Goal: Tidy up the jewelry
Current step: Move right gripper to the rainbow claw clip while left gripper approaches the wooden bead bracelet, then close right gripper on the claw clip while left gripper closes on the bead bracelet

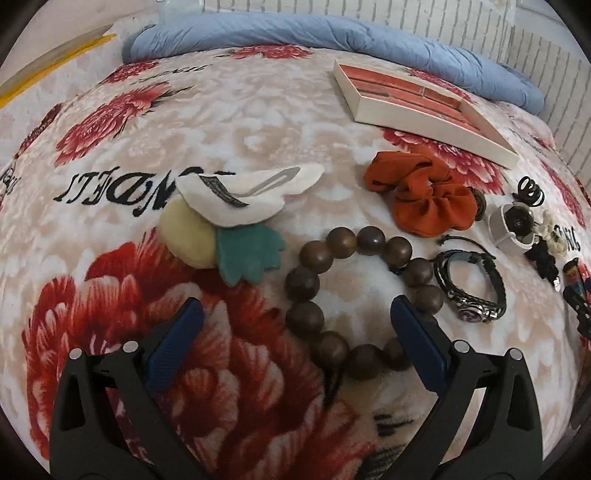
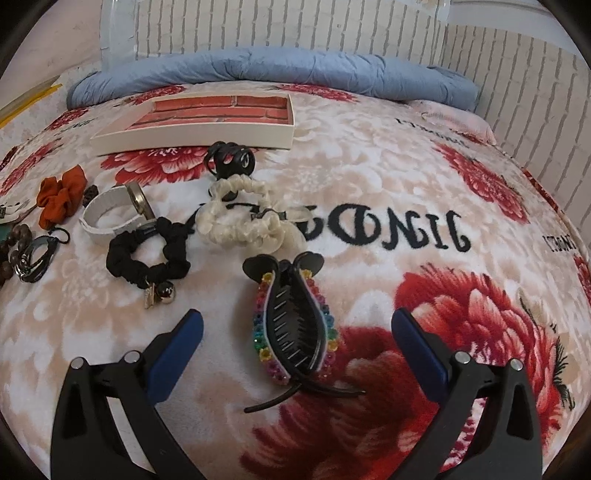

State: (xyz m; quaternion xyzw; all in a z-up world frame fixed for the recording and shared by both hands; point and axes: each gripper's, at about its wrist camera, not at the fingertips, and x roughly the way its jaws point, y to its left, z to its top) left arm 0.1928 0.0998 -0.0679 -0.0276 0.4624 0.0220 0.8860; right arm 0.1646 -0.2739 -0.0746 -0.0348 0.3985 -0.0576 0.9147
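L wrist view: left gripper (image 1: 295,317) was spread wide, empty, straddling the wooden bead bracelet (image 1: 354,295) at lower centre, prob lined up for a grab; box (image 1: 417,107) sat upper right, nothing visible inside. R wrist view: right gripper (image 2: 295,328) also gaped, empty, around the rainbow claw clip (image 2: 295,325); box (image 2: 195,125) upper left.

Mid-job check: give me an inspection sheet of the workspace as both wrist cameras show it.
Surface: floral blanket on a bed.
Job's things: shallow box holds nothing visible; wooden bead bracelet, orange scrunchie, braided bracelet, felt hair clip, white strap, black scrunchie, cream scrunchie, small black claw clip, rainbow claw clip, all loose on the blanket.
Clutter: nothing seen.
Grippers: left tongs open over the bead bracelet; right tongs open around the rainbow clip.
Cables: nothing seen.
Surroundings: rolled blue quilt, white brick-pattern wall.
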